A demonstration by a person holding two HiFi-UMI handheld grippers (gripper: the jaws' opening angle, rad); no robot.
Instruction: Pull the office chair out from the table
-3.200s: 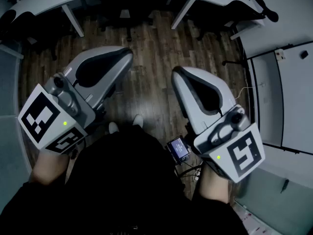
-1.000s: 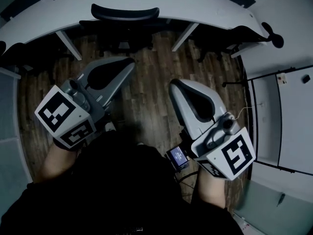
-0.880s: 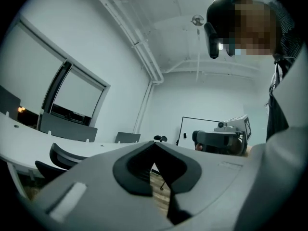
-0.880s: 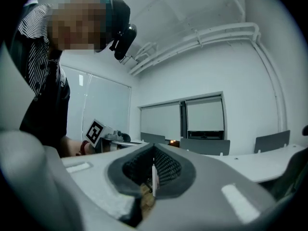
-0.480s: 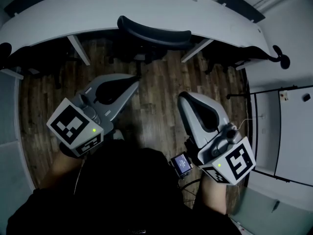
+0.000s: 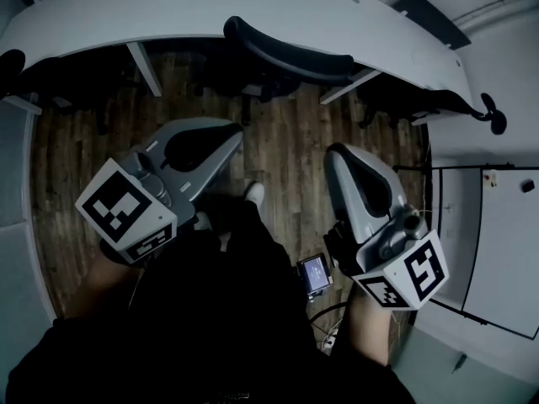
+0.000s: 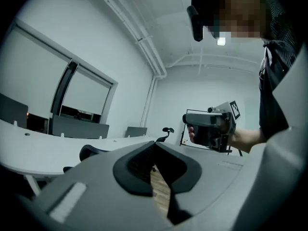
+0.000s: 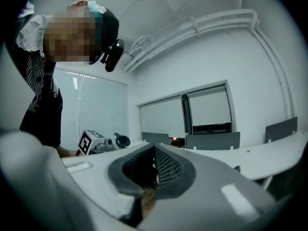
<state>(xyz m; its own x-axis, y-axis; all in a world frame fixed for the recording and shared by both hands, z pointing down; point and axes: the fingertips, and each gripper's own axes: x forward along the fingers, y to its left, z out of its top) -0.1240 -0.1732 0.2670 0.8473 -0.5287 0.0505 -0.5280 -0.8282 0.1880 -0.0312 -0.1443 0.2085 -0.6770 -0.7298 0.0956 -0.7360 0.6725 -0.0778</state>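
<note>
Left tongs [image 6: 234, 135], right tongs [image 6: 336, 152] both closed, empty, apart from office chair [image 6: 286, 54] at table [image 6: 168, 11] edge.

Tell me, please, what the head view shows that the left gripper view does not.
Only the head view: the left gripper seen from outside, its marker cube, and a small lit screen at the person's waist. Only the left gripper view: windows and ceiling pipes. Both: the white table, the office chair pushed in at it, and the right gripper.
</note>
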